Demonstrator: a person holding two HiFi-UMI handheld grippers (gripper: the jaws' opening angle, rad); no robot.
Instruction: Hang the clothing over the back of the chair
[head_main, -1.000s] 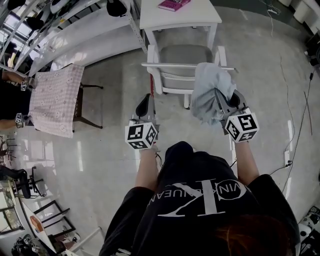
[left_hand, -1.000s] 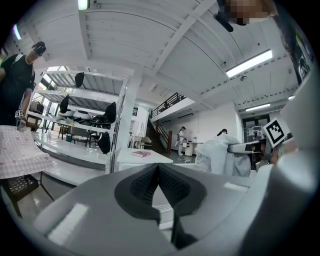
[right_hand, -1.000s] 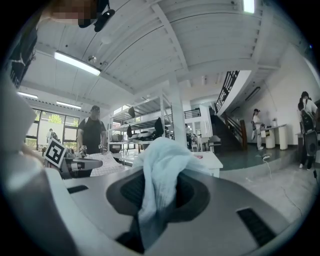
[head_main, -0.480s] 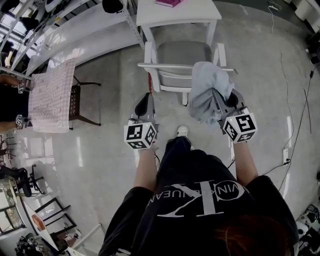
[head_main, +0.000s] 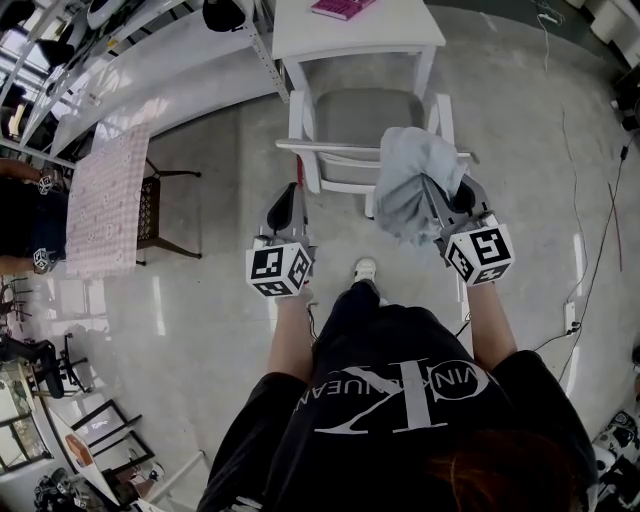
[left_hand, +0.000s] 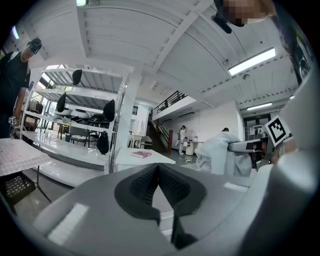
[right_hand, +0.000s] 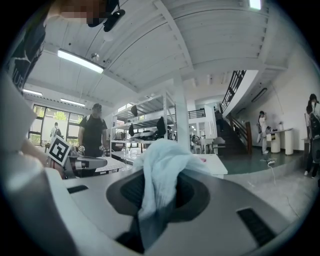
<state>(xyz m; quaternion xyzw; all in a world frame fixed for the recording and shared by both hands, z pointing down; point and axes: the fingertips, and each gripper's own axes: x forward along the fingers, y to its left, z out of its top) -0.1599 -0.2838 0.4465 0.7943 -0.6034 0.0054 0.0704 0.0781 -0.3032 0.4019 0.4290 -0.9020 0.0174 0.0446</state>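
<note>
The right gripper (head_main: 447, 200) is pinching a bunched, pale blue-grey clothing (head_main: 408, 172) between its jaws, and the fabric is hanging down on both sides of them. Seen from the head view, the bundle is lying over the right end of the white chair's (head_main: 352, 108) back rail; whether it is touching the rail cannot be told. The left gripper (head_main: 287, 198) is hovering near the rail's left end, jaws pressed together on nothing. Farther off, a pink book (head_main: 345, 8) is lying on a white table (head_main: 385, 30).

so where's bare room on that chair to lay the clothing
The chair's back rail is bare from its left post to the clothing. The grey seat behind it is bare too. Crowded: the rail's right end, hidden behind the clothing in the right gripper.
</note>
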